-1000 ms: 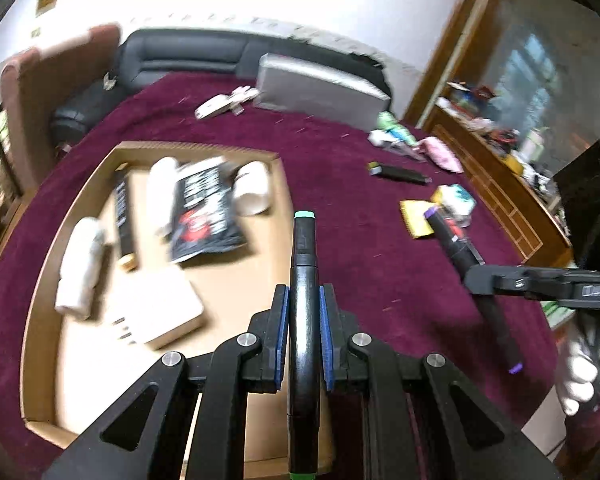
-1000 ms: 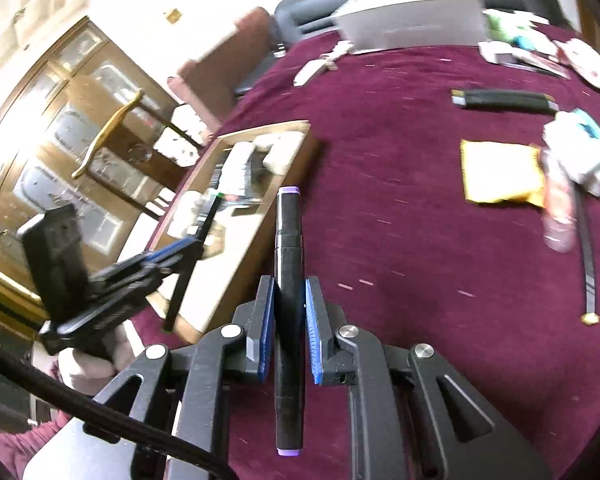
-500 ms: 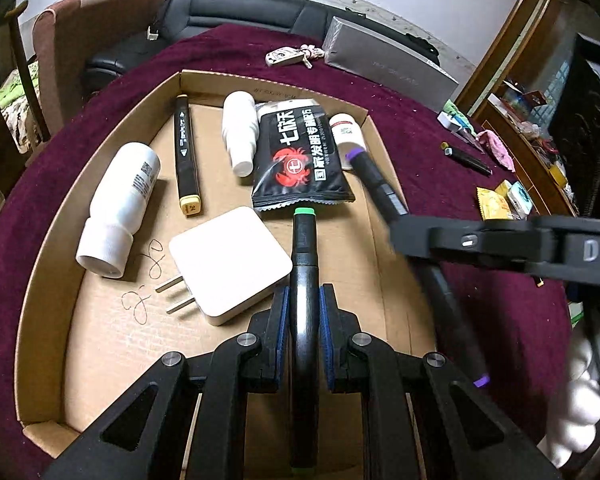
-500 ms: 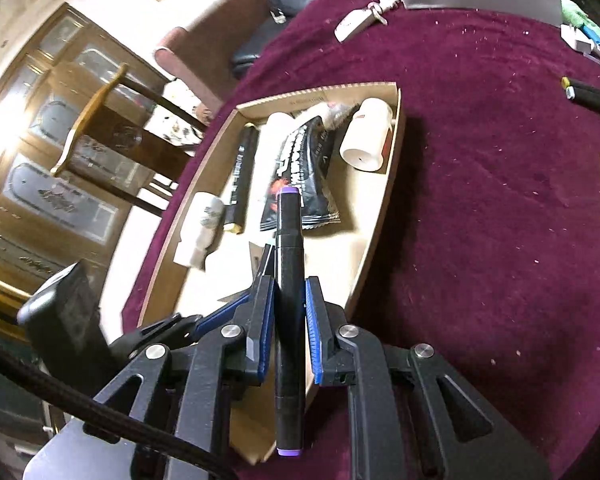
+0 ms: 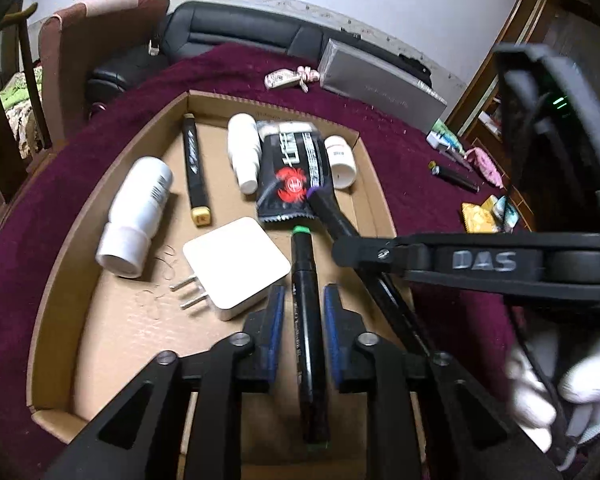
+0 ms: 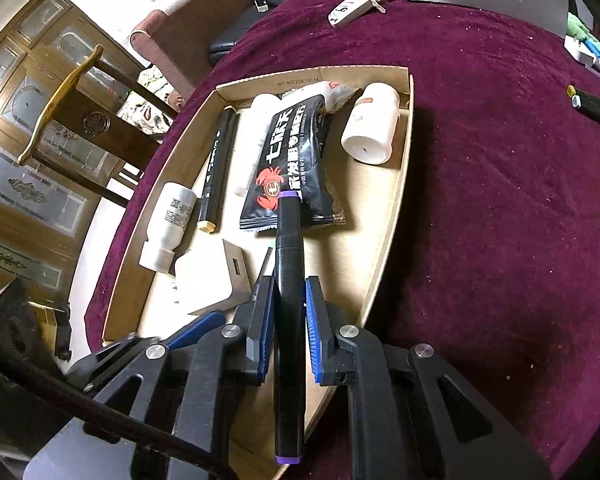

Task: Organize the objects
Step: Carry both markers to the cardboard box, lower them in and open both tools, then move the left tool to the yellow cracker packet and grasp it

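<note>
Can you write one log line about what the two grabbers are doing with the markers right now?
left gripper: jaws just opening, green-capped marker between, pads apart | right gripper: shut on purple-capped marker | both over cardboard tray

A black sofa and an armchair stand behind the table, with a glass-fronted wooden cabinet off to one side.

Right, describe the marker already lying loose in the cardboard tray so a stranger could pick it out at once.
Start at the shallow cardboard tray on the maroon tablecloth. Along its far left part, between the big white bottle and the smaller white bottle, lies a black marker. Its cap end is yellow, while the green-tipped marker and purple-tipped marker sit between gripper fingers.
</note>
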### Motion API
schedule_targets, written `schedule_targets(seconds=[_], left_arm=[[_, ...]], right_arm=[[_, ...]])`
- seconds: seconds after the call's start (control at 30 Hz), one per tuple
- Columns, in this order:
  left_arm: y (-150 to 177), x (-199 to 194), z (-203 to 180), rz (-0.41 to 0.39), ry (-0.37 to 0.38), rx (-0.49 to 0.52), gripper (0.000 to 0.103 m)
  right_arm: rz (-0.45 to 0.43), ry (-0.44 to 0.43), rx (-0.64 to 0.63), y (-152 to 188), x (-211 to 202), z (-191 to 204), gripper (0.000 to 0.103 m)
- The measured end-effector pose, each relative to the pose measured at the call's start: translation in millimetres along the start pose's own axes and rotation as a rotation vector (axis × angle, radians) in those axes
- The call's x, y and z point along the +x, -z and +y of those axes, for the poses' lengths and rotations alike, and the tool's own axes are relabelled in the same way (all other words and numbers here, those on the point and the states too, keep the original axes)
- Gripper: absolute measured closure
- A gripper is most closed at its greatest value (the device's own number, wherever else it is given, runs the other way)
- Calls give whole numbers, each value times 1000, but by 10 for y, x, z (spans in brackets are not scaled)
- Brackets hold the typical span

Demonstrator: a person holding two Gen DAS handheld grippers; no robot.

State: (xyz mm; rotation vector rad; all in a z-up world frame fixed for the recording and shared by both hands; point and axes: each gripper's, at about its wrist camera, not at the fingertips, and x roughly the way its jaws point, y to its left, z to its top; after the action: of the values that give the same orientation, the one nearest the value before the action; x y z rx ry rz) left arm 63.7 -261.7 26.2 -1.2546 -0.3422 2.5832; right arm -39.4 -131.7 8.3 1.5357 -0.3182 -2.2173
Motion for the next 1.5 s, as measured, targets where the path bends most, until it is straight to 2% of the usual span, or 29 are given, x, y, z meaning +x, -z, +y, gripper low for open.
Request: schedule_targets(seconds=[0.07, 0.1, 0.33, 0.43, 0.6, 0.67, 0.7, 0.77, 0.8, 0.87, 0.93, 1.03, 1.2, 1.27, 1.5], left_arm=[[7, -94, 26, -23, -1, -10, 66], [12, -147, 50, -34, 0, -19, 65], [29, -301, 212, -59, 4, -73, 62], [31, -344, 282, -69, 10, -109, 62], [31, -419, 338, -88, -1, -134, 62], [33, -442, 338, -91, -4, -140, 62], [38, -450, 336, -92, -2, -144, 61], [24, -439, 330, -90, 5, -155, 51], [19, -444, 326, -90, 12, -160, 50], [5, -460, 287, -85, 33, -163, 50], [-21, -466, 236, -79, 85, -173, 50], [-70, -467, 91, -67, 168, -176, 49], [-193, -384, -440, -36, 247, -79, 49], [-231, -306, -698, -16, 269, -28, 49], [-283, 50, -1531, 60, 280, 127, 49]], right_arm=[[5, 12, 6, 1, 29, 0, 90], [9, 20, 12, 2, 43, -8, 90], [-6, 5, 41, 36, 49, -48, 81], [-17, -24, 33, 56, 0, -15, 81], [-68, -24, 7, 84, -155, 14, 80], [-95, -35, 9, 109, -255, -19, 72], [-109, -43, 12, 125, -311, -49, 71], [-139, -52, 11, 164, -432, -102, 71], [-152, -55, 9, 186, -492, -135, 70], [-182, -56, 7, 251, -637, -234, 61], [-213, -49, 7, 312, -780, -358, 56], [-257, -32, 32, 394, -1027, -622, 56], [-357, 40, 147, 584, -1505, -1294, 56], [-403, 77, 214, 654, -1702, -1614, 56], [-536, 103, 400, 783, -2156, -2445, 50]])
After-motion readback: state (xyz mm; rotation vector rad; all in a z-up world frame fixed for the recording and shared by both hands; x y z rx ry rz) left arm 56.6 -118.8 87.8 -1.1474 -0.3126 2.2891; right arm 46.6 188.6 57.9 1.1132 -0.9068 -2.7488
